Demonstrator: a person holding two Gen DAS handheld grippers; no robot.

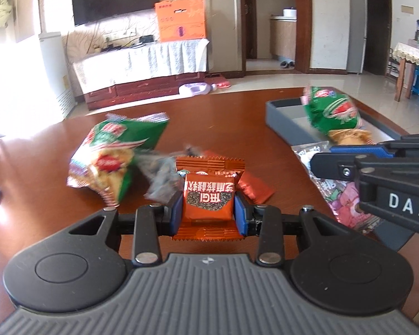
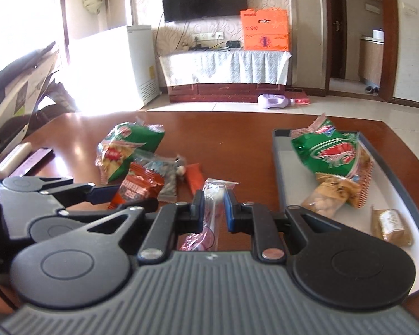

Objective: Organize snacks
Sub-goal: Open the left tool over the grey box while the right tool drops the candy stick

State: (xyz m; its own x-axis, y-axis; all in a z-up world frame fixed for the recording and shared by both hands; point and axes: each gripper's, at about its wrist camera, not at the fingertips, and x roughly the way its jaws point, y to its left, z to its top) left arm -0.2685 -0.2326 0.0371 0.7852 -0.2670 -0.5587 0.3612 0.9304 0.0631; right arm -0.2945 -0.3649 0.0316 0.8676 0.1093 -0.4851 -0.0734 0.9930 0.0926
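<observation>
My left gripper [image 1: 208, 209] is shut on an orange snack packet [image 1: 208, 199] and holds it just above the brown table [image 1: 237, 117]; it also shows in the right wrist view [image 2: 138, 185]. My right gripper [image 2: 213, 209] is shut on a clear pink-printed packet [image 2: 212, 195], which also shows in the left wrist view [image 1: 340, 195]. A grey tray [image 2: 279, 167] at the right holds a green snack bag [image 2: 332, 153], a bag of nuts [image 2: 326, 195] and a small brown packet [image 2: 391, 226]. A second green bag [image 1: 111, 156] lies on the table at the left.
A grey seed packet [image 1: 164, 173] and more orange packets [image 1: 254, 187] lie mid-table beyond my left gripper. A flat purple item [image 2: 33, 162] sits at the table's left edge. The room behind has a TV stand [image 2: 226, 67] and an orange box [image 2: 265, 30].
</observation>
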